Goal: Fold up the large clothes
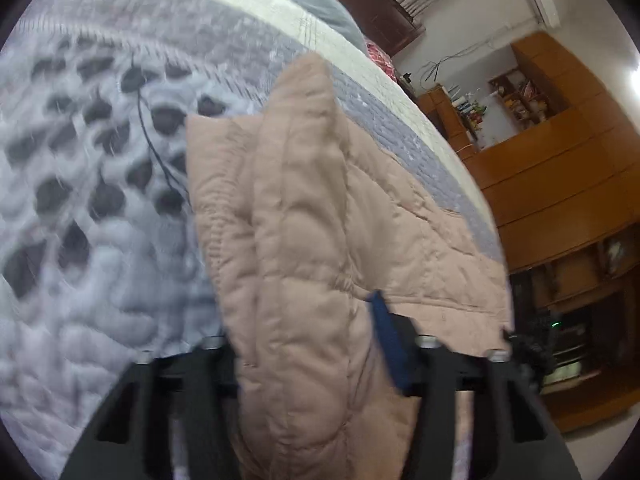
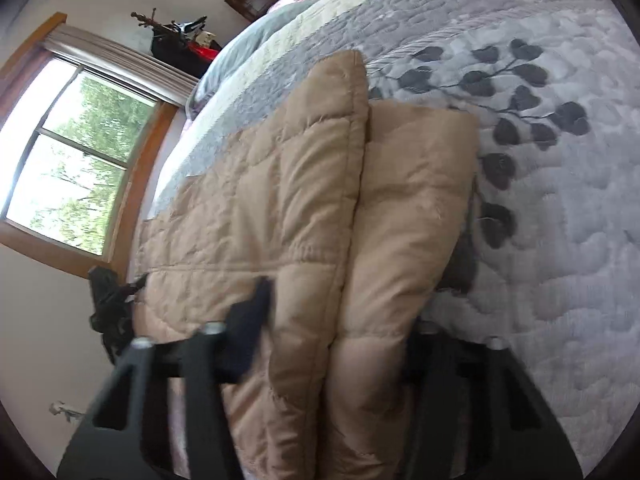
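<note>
Left wrist view: both grippers' fingers (image 1: 386,336) clamp folds of the tan quilted jacket (image 2: 280,200) over the bedspread (image 2: 560,240).

No writing, label, brand or number can be read in either wrist view. The items on the wooden shelves (image 1: 516,100) in the left wrist view are too small and blurred to show any lettering.
</note>
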Tool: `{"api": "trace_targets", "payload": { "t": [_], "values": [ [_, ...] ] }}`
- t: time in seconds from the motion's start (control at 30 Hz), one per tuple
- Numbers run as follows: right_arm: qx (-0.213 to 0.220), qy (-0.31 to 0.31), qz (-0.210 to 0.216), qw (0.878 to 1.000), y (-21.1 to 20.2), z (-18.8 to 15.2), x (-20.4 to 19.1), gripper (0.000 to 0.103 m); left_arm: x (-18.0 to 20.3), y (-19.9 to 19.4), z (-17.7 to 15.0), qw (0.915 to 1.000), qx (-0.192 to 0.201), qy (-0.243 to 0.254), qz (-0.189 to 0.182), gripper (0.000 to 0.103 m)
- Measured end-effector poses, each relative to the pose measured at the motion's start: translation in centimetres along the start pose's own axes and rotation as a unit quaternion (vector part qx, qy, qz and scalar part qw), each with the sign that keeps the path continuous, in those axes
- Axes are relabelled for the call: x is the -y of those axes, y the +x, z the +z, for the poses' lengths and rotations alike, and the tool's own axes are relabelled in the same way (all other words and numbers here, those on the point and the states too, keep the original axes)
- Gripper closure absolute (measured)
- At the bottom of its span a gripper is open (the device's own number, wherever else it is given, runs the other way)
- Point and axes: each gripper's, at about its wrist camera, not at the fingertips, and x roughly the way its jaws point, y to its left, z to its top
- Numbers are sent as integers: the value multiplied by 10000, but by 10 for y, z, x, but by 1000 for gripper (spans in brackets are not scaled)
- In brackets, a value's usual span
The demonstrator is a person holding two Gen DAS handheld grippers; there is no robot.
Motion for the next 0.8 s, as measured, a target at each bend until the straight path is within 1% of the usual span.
{"api": "trace_targets", "payload": {
  "t": [0.03, 0.1, 0.2, 0.33, 0.37, 0.5, 0.67, 0.77, 0.8],
  "values": [
    [21, -7, 16, 10000, -1, 1, -4, 80, 0, -1, -1, 9999, 37, -91, -62, 69],
    [86, -82, 17, 9999, -9, 0, -11, 84, 3, -6, -3, 9997, 136, -133, -152, 80],
    [172, -299, -57, 9994, -24, -4, -29, 86, 14, -19, -7, 9992, 303, -120, -242, 86],
    [240, -575, -4, 9981, -54, -18, -57, 87, 36, -47, -16, 9982, 479, 62, -360, 88],
    [260, -651, 9, 9975, -62, -23, -62, 87, 45, -60, -22, 9976, 552, 177, -383, 88],
    [290, -995, 18, 9946, -97, -58, -83, 87, 71, -100, -48, 9952, 751, 538, -329, 88],
    [276, -1370, -17, 9902, -114, -98, -105, 87, 83, -141, -96, 9933, 800, 821, -144, 88],
    [205, -1464, -15, 9890, -116, -126, -106, 87, 79, -159, -131, 9929, 784, 898, -53, 88],
    [148, -1467, -16, 9891, -114, -136, -105, 87, 76, -163, -137, 9928, 773, 915, -30, 88]
  ]
}}
